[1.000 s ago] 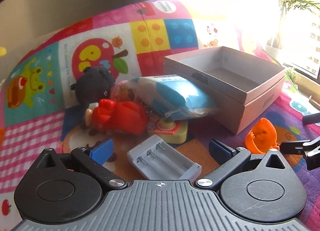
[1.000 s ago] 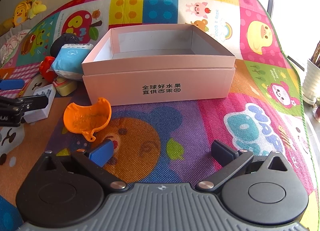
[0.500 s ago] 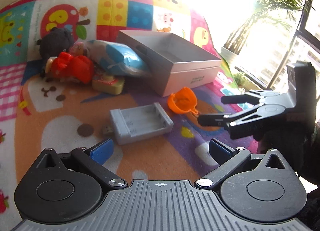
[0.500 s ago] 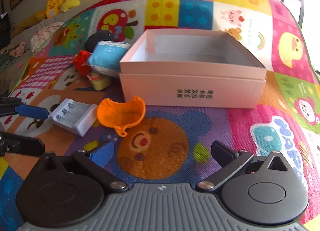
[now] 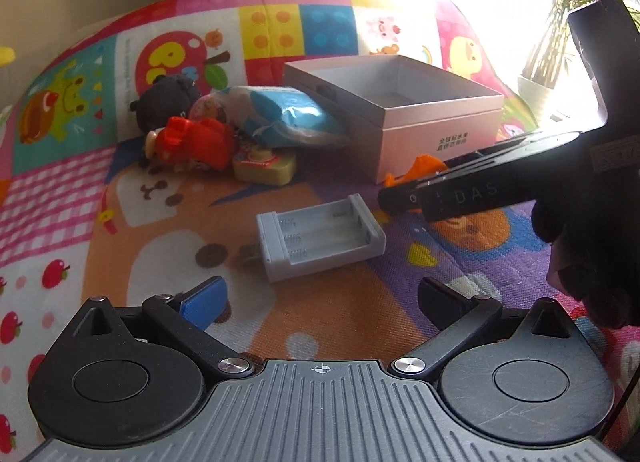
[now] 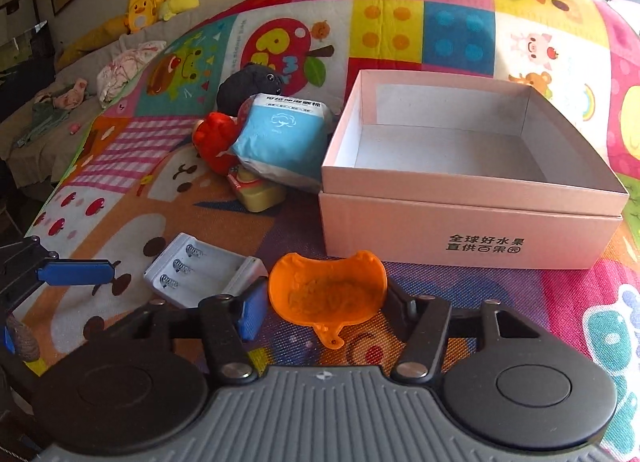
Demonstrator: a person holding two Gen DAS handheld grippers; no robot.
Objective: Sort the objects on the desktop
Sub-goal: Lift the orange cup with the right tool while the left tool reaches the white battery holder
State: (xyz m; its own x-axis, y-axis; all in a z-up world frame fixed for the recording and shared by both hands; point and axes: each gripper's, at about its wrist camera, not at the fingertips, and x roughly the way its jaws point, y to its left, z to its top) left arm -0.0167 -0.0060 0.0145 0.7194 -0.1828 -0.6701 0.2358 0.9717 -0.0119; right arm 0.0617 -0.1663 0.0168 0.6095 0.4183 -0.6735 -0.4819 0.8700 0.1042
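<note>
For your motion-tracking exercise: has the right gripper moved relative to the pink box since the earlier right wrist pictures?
Yes. The right gripper has moved left along the pink box front to the orange scoop, which now sits between its closing jaws.

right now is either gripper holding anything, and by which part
The right gripper is closing around the orange scoop, its jaws at the bowl's two sides; a firm hold cannot be told yet. The left gripper is open and empty.
</note>
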